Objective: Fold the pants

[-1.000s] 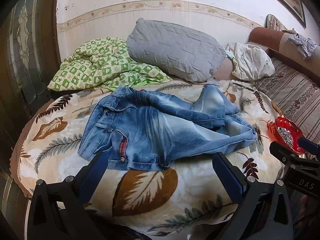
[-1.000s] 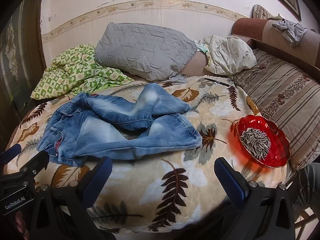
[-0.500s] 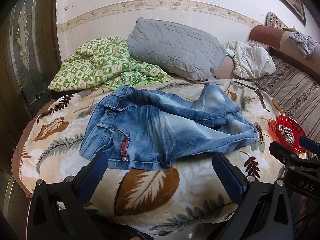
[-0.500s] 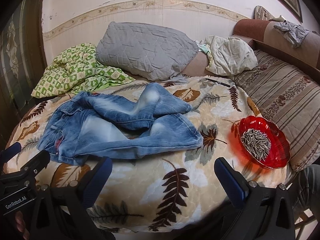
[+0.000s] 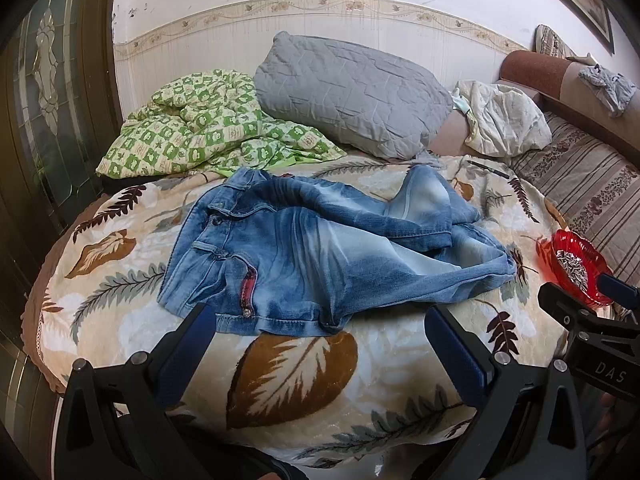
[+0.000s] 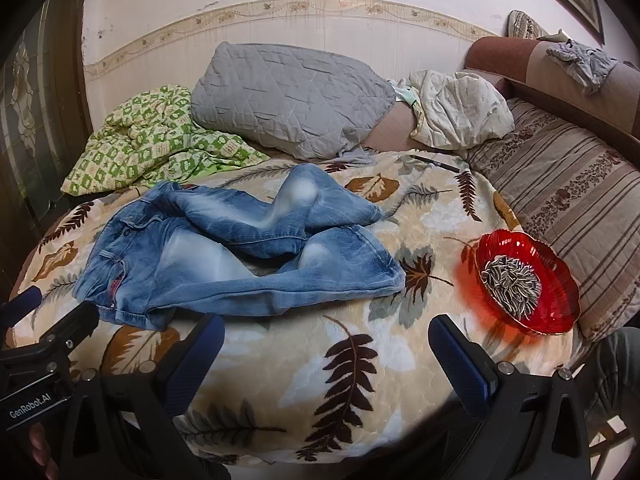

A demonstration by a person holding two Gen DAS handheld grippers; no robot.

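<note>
The left claw (image 5: 320, 332) is seen low in the left wrist view, with its two blue fingers (image 5: 188, 350) held wide apart and nothing between them. The right claw (image 6: 326, 344) is seen the same way in its own view, spread wide and holding nothing. Both are held just above the near edge of the bed blanket (image 6: 344, 360), which is covered in leaf shapes.

Just past the claws, the jeans (image 5: 312, 256) are laid in a messy heap on the blanket. The waist (image 5: 216, 240) is on the left side. The legs (image 6: 320, 240) are bent and crossed over each other toward the right. No fold can be seen yet, so the job is judged to be at its very start, with the reaching step in hand.

For the next move, the jeans probably need to be pinched at the waist and at a leg end, then pulled out flat and straight.

To the right, near the leg ends, a red dish of seeds (image 6: 528, 280) is sat on the blanket. It could be knocked if the legs are swung that way.

Farther back, a green quilt (image 5: 208, 136), a grey pillow (image 5: 352, 92) and a white bundle (image 5: 504, 120) are piled by the wall.
</note>
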